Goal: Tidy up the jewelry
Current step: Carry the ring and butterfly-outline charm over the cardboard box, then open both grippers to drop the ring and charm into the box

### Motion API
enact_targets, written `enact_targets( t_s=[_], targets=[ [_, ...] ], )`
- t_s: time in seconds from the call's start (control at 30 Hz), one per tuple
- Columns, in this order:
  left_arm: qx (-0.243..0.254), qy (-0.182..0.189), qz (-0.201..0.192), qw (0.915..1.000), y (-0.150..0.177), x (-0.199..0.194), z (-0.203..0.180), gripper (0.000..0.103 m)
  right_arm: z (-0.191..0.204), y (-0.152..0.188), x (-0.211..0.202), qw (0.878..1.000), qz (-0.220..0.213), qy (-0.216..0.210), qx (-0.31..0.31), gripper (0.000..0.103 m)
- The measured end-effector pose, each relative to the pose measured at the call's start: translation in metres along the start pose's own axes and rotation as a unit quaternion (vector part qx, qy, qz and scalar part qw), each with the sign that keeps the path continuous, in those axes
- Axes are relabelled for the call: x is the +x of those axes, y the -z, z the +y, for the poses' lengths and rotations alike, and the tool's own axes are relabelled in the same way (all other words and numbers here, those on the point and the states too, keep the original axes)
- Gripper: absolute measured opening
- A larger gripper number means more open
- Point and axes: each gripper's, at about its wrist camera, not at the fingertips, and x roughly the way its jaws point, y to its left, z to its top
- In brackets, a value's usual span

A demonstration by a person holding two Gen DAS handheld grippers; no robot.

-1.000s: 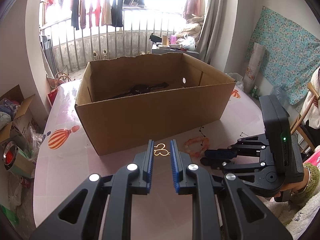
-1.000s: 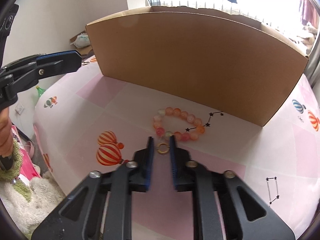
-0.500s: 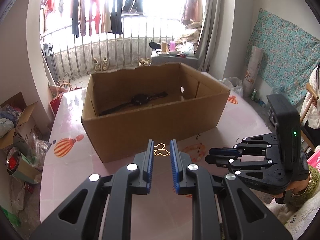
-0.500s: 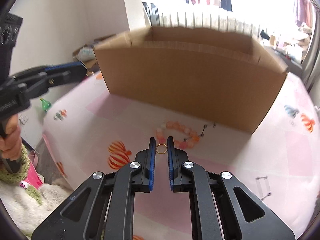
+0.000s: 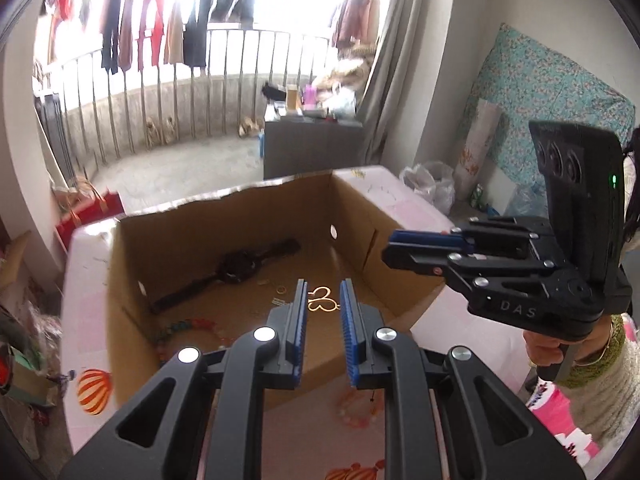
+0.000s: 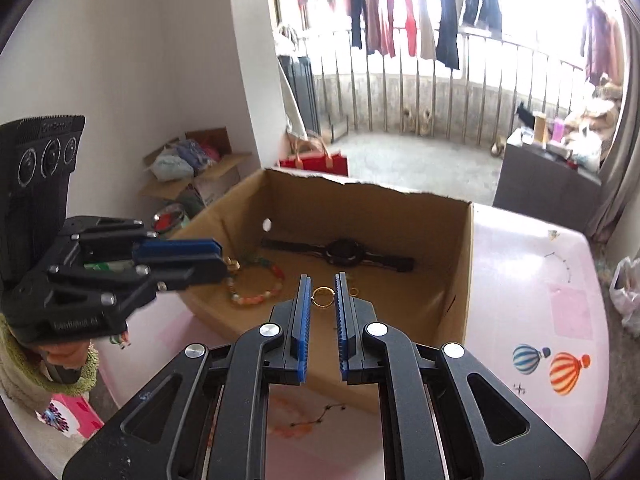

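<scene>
Both grippers hang over the open cardboard box (image 5: 404, 216), each with a bit of jewelry nipped at its tips. The left gripper (image 5: 323, 300) pinches a gold clover-shaped piece (image 5: 322, 299) between its blue pads, over the box floor. The right gripper (image 6: 322, 295) pinches a small gold ring (image 6: 322, 295) the same way, also above the inside of the box.

Down in the box lies a black watch (image 6: 347, 251), strap stretched flat, toward the far wall. A bead bracelet (image 6: 256, 285) of orange and green stones sits on the floor nearer the left side, and a few small gold bits (image 5: 281, 290) lie loose between the two.

The box stands on a pink table (image 6: 532, 280) printed with balloons. Outside the box, against its near wall, another orange bead bracelet (image 5: 356, 412) rests on the cloth; it is partly hidden behind the left gripper's fingers (image 5: 298, 320). A hand (image 5: 548, 348) in a fuzzy sleeve grips the right tool's handle.
</scene>
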Motion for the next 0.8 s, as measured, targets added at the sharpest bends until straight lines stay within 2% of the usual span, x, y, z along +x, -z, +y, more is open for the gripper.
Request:
enact_targets(
  t_s=[0.13, 0.2, 0.3, 0.33, 0.47, 0.67, 0.8],
  targets=[
    [-0.032, 0.005, 0.069, 0.9971, -0.011, 0.047, 0.017, 0.016, -0.014, -0.016, 0.044, 0.998, 0.061, 0.013, -0.001, 0.010],
    [-0.052, 0.004, 0.101, 0.9936, -0.013, 0.064, 0.025, 0.016, -0.019, -0.020, 0.056, 0.997, 0.073, 0.027, -0.003, 0.011],
    [-0.068, 0.001, 0.120, 0.9905, -0.016, 0.075, 0.032, 0.016, -0.028, -0.018, 0.052, 0.997, 0.069, 0.033, 0.005, 0.019],
    [-0.072, 0.002, 0.122, 0.9898, -0.015, 0.076, 0.034, 0.017, -0.031, -0.018, 0.052, 0.997, 0.066, 0.031, 0.010, 0.023],
    [-0.094, 0.013, 0.116, 0.9887, -0.012, 0.074, 0.041, 0.029, -0.041, -0.021, 0.044, 0.998, 0.047, 0.023, 0.030, 0.025],
    [-0.100, 0.007, 0.104, 0.9895, -0.012, 0.065, 0.042, 0.031, -0.051, -0.024, 0.031, 0.998, 0.029, 0.025, 0.049, 0.029],
    [-0.095, 0.004, 0.084, 0.9919, -0.014, 0.050, 0.038, 0.033, -0.054, -0.024, 0.009, 0.998, 0.004, 0.029, 0.057, 0.041]
  ],
)
